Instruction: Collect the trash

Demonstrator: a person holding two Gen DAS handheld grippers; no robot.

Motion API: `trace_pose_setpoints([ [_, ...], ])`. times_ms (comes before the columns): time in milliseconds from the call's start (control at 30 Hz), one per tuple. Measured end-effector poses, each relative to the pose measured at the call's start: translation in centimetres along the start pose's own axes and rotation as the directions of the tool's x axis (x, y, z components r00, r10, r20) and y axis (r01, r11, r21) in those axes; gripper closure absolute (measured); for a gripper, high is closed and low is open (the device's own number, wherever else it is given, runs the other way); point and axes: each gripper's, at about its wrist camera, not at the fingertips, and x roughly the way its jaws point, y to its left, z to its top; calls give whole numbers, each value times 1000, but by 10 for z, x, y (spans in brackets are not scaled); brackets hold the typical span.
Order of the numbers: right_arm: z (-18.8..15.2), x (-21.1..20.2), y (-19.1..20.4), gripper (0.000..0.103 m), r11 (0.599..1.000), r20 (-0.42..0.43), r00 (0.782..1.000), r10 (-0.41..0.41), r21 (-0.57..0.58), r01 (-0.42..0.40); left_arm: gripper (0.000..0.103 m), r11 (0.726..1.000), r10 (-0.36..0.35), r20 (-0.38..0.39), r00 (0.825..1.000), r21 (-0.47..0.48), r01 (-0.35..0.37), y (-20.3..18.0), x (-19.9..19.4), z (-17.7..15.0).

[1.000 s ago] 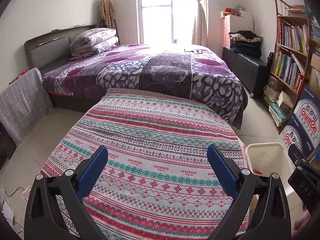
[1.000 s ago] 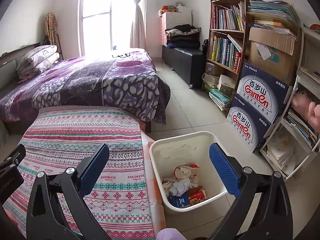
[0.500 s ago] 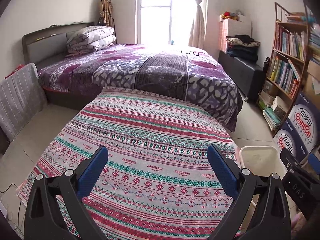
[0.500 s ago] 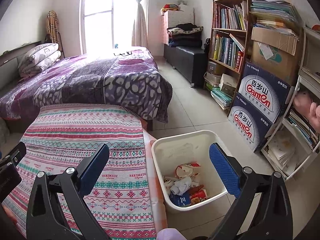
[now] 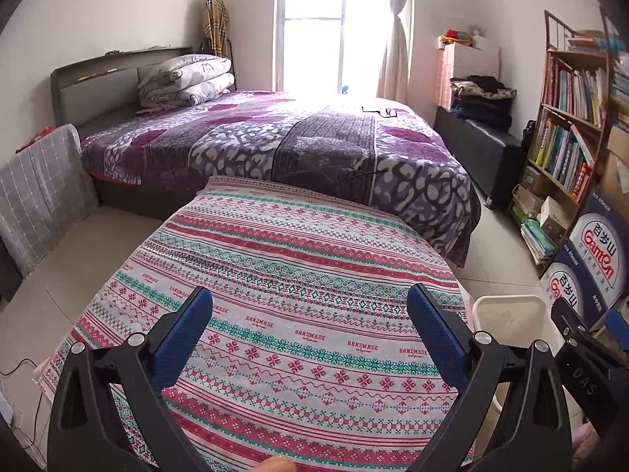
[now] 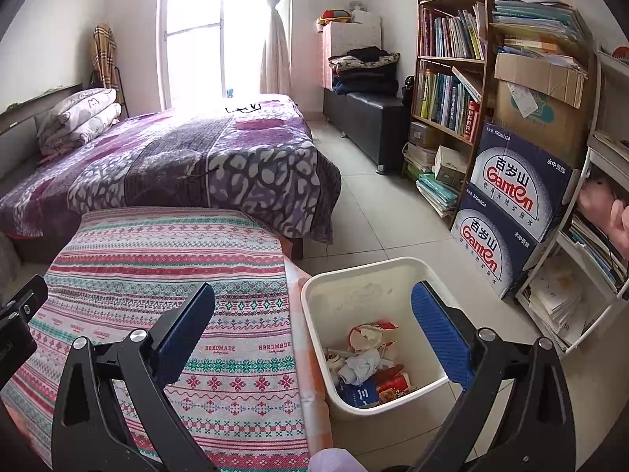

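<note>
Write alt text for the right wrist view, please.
An open black claw with blue pads hovers above a white plastic bin holding crumpled wrappers and paper. The bin stands on the floor beside a table with a striped patterned cloth; behind is a purple bed.

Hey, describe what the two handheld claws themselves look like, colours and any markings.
Both match: the left claw and right claw each have black angular arms with triangular cutouts and silver round fasteners, ending in flat blue ribbed pads. In the left view, the right claw's black body shows pale lettering "DAS". No cables or sleeves visible.
</note>
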Motion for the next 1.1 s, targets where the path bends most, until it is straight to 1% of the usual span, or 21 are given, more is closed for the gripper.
trace_pose_setpoints([
  [800, 1, -1, 1, 7, 1000, 0, 1000, 2, 1, -2, 7, 1000, 1, 6, 1000, 6, -1, 3, 1, 0],
  [900, 1, -1, 1, 7, 1000, 0, 1000, 2, 2, -2, 9, 1000, -4, 8, 1000, 5, 4, 4, 2, 0],
  [1033, 1, -1, 1, 7, 1000, 0, 1000, 3, 1, -3, 21, 1000, -15, 10, 1000, -7, 15, 6, 2, 0],
  [1100, 1, -1, 1, 7, 1000, 0, 1000, 3, 1, -3, 21, 1000, -19, 3, 1000, -6, 19, 6, 4, 0],
])
